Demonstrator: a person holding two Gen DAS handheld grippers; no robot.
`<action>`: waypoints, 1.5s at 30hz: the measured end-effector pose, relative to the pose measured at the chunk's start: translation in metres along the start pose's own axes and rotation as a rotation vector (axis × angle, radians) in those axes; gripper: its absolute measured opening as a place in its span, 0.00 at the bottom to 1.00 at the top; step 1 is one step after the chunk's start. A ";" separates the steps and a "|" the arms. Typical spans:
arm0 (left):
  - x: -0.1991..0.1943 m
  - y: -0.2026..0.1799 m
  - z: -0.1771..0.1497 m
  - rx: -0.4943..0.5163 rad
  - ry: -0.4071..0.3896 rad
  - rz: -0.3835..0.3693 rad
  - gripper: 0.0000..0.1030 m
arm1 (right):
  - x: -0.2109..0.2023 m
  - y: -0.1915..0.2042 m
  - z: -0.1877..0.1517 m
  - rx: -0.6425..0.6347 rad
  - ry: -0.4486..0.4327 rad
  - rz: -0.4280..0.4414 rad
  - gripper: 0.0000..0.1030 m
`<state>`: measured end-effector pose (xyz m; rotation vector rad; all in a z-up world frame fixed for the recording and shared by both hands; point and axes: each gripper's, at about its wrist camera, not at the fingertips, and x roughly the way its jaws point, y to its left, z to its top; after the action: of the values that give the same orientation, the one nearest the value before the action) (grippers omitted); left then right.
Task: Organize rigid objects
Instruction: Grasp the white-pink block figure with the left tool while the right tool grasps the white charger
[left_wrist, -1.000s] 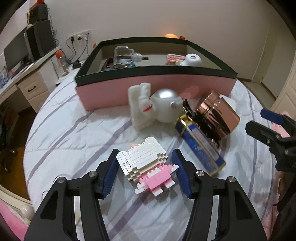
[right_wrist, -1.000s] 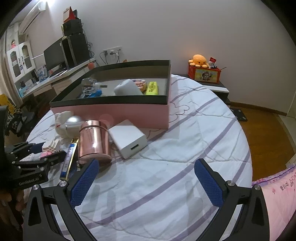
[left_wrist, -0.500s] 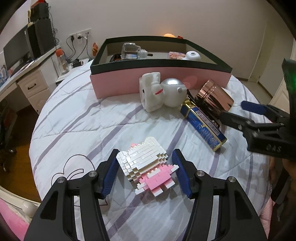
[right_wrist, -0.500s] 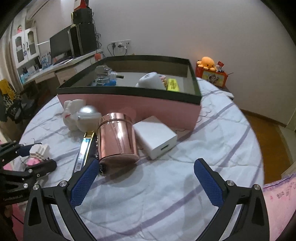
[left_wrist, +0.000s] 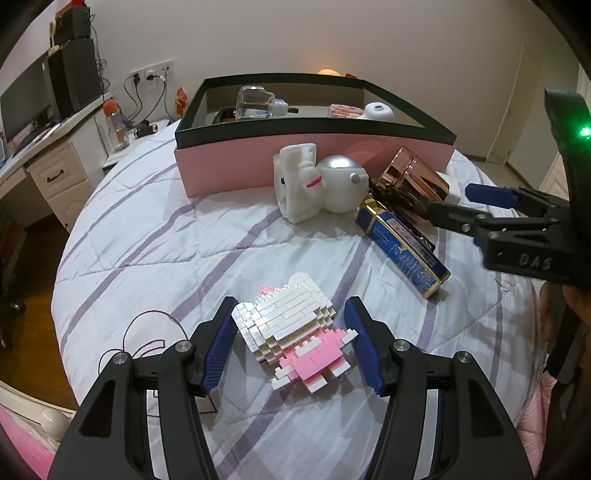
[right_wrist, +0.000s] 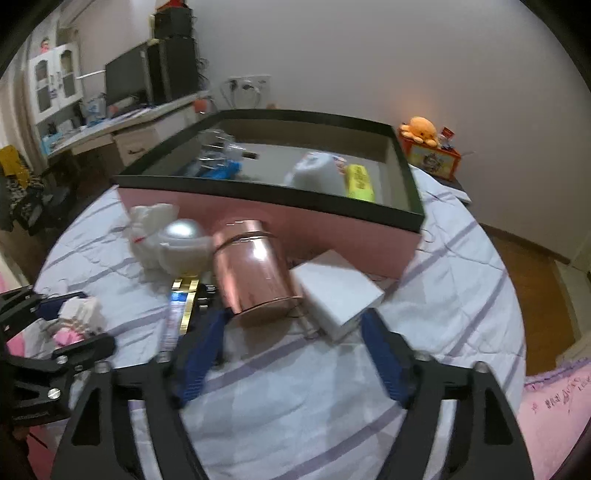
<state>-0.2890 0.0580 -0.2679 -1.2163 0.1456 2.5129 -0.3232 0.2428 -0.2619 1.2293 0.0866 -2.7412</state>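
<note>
A white and pink brick-built cat figure (left_wrist: 295, 328) lies on the striped bedspread between the open fingers of my left gripper (left_wrist: 291, 343), with gaps on both sides; it shows at the left in the right wrist view (right_wrist: 79, 317). My right gripper (right_wrist: 291, 354) is open, its fingers just short of a copper-coloured can (right_wrist: 255, 273) lying on its side and a white box (right_wrist: 334, 291). The can (left_wrist: 410, 184), a blue and gold box (left_wrist: 402, 247) and a white astronaut figure (left_wrist: 317, 184) lie in front of a pink box with a black rim (left_wrist: 314, 162).
The pink box (right_wrist: 266, 192) holds a glass bottle (left_wrist: 258, 103), a white round item (right_wrist: 314, 173) and a yellow pack (right_wrist: 358, 181). A desk with a monitor (left_wrist: 22, 99) stands left of the bed. An orange plush (right_wrist: 419, 129) sits on a side table at right.
My right gripper has moved in toward the copper can and white box, its fingers closer together than before. My left gripper stays around the brick cat; the pink box looks farther away.
</note>
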 end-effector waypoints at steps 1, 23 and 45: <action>0.000 0.000 0.000 0.002 0.000 -0.003 0.59 | -0.002 -0.003 0.000 0.003 0.001 0.002 0.78; 0.012 -0.004 0.007 0.019 -0.018 0.016 0.65 | 0.039 -0.027 0.017 -0.108 0.068 0.056 0.57; 0.003 -0.003 -0.006 -0.025 -0.034 0.033 0.67 | 0.018 -0.030 -0.005 -0.017 0.054 0.090 0.44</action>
<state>-0.2851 0.0605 -0.2731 -1.1895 0.1272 2.5692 -0.3355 0.2715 -0.2786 1.2712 0.0588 -2.6262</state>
